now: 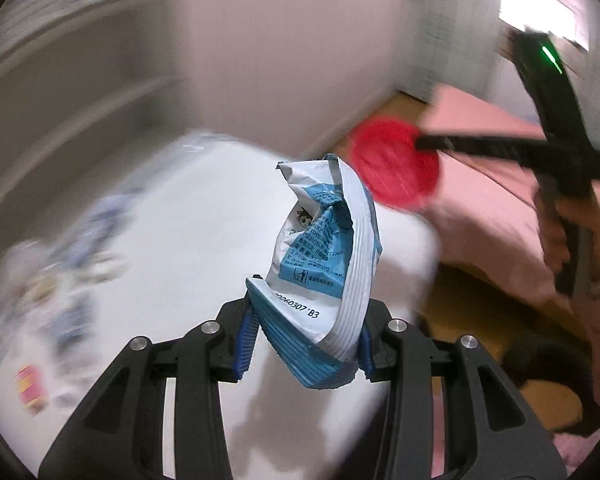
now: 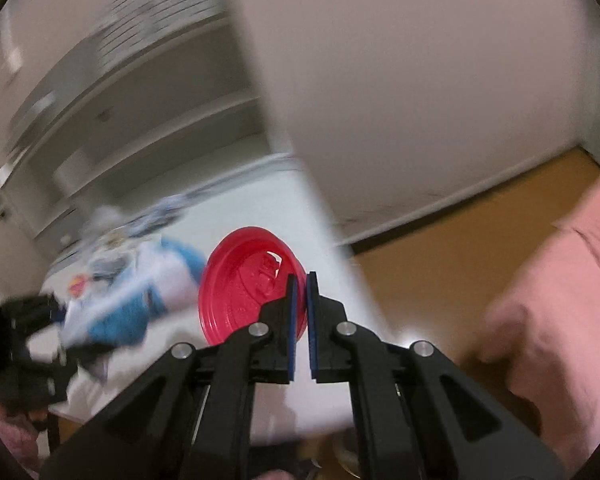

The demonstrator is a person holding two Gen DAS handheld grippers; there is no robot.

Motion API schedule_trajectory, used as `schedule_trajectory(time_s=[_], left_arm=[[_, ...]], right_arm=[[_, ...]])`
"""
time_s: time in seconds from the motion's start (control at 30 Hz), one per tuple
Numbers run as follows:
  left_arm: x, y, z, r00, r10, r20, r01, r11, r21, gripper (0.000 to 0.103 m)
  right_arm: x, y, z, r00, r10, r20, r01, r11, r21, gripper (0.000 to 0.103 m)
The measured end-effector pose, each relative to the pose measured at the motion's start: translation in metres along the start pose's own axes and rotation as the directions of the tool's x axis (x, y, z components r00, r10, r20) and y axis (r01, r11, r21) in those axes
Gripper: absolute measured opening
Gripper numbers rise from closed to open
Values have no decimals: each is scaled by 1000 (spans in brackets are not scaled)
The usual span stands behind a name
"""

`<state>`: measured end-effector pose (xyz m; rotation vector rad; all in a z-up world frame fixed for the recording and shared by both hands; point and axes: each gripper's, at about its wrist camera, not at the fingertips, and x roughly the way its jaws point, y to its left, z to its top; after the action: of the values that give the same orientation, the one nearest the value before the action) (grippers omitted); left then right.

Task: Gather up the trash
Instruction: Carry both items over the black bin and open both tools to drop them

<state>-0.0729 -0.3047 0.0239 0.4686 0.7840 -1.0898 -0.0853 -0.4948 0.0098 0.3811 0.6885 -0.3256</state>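
Observation:
My left gripper (image 1: 306,336) is shut on a crumpled blue and white snack wrapper (image 1: 324,264) and holds it up above the white table (image 1: 172,240). My right gripper (image 2: 301,312) is shut on the rim of a red plastic cup lid (image 2: 244,284), held on edge in the air. In the left wrist view the red lid (image 1: 394,162) and the right gripper (image 1: 424,144) show at the upper right. In the right wrist view the wrapper (image 2: 132,304) shows blurred at the left, with the left gripper's black frame below it.
Several blurred pieces of litter (image 1: 56,272) lie at the left of the white table. A white shelf unit (image 2: 140,120) stands behind the table. A pink bed (image 1: 500,184) and brown floor (image 2: 440,256) lie to the right. The person's pink sleeve (image 2: 560,320) is close by.

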Motion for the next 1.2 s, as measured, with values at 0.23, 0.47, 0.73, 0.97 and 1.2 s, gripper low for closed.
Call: schedule_trajectory(time_s=[0.23,0.47,0.73,0.97,1.2], left_arm=[[108,-124,-21,951,-211,-227,238,966,101,40],[232,-138,-89,860,-179,-478,187,982,-30,39],[245,-131,-97,841,-176,-512,167,984,-64,39],[251,-137,-99,830,-187,-526,175,982,-73,39],[248,-138,-95,869,-160,-468,149,987,-61,93]], right_arm=[[-11,-126,-82,970,-193,-146,212,969,131,5],[93,-172,-192,864,-150,-481,243,960,139,5],[104,-178,-208,859,-107,-501,230,955,190,5],[107,-189,-210,856,-84,-510,223,950,218,5],[113,-195,-206,849,-45,-526,211,942,260,17]])
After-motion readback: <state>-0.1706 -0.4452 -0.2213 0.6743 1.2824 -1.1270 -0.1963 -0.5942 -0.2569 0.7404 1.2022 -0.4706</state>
